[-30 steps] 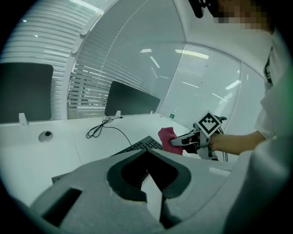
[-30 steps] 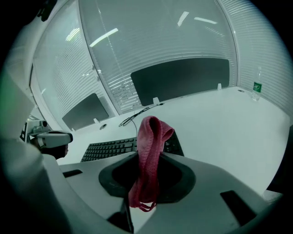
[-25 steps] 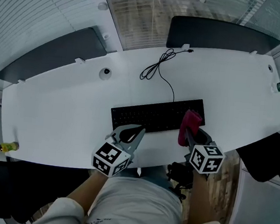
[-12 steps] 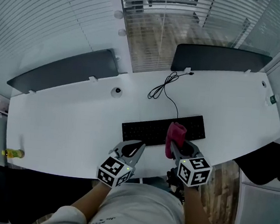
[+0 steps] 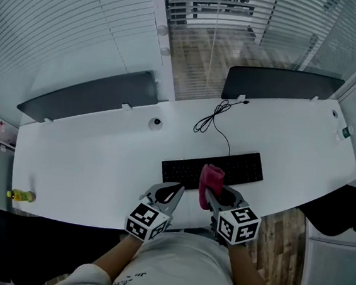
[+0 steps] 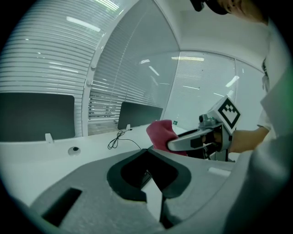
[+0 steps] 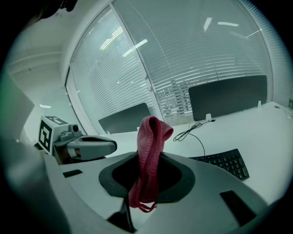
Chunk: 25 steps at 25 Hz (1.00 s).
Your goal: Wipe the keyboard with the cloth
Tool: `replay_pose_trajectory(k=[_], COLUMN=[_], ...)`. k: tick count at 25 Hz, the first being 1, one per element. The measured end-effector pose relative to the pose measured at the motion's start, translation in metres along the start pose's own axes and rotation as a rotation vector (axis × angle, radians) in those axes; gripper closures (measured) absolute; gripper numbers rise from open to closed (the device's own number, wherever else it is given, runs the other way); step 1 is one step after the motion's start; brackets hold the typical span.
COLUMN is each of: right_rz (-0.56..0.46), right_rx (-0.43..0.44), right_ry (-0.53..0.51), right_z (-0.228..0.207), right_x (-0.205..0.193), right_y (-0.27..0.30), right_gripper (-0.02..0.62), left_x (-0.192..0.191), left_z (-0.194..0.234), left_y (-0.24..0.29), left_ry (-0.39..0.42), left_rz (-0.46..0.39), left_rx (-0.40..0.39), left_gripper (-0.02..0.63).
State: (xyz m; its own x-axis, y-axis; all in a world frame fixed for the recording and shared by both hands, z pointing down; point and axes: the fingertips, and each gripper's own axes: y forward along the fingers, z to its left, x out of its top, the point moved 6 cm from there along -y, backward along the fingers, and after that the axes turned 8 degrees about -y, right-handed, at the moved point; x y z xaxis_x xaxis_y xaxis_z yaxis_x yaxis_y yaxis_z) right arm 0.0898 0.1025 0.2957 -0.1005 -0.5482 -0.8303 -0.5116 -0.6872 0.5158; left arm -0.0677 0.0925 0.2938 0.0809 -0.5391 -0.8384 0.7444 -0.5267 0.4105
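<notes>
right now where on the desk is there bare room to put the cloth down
Widest bare patch: desk left of the keyboard, between the round puck and the bottle. Also bare right of the keyboard toward the desk's end. Crowded: near edge, with the left gripper and the right gripper holding the cloth; the cable loops behind the keyboard.

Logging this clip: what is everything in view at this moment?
Desk: one, white, fills the middle.
Keyboard: one, black, near the desk's front edge.
Cable: one, black, looped behind the keyboard.
Cloth: one, pink, pinched in the right gripper.
Bottle: one, yellow, at the desk's left end.
Divider panels: two, dark, along the far edge.
Left gripper: jaws together, empty, left of the cloth.
Right gripper: closed on the cloth.
</notes>
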Motion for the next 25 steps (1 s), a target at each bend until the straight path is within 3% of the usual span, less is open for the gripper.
replay_pose_trajectory(k=[25], right_rz=[-0.010], right_rx=[0.094], right_ry=[-0.111], right_z=[0.029], right_x=[0.017], right_y=[0.016], right_gripper=[0.515], left_x=[0.010], left_z=[0.009], left_y=[-0.014], left_ry=[-0.005], left_rz=[-0.057], left_rx=[0.056], left_gripper=[0.595])
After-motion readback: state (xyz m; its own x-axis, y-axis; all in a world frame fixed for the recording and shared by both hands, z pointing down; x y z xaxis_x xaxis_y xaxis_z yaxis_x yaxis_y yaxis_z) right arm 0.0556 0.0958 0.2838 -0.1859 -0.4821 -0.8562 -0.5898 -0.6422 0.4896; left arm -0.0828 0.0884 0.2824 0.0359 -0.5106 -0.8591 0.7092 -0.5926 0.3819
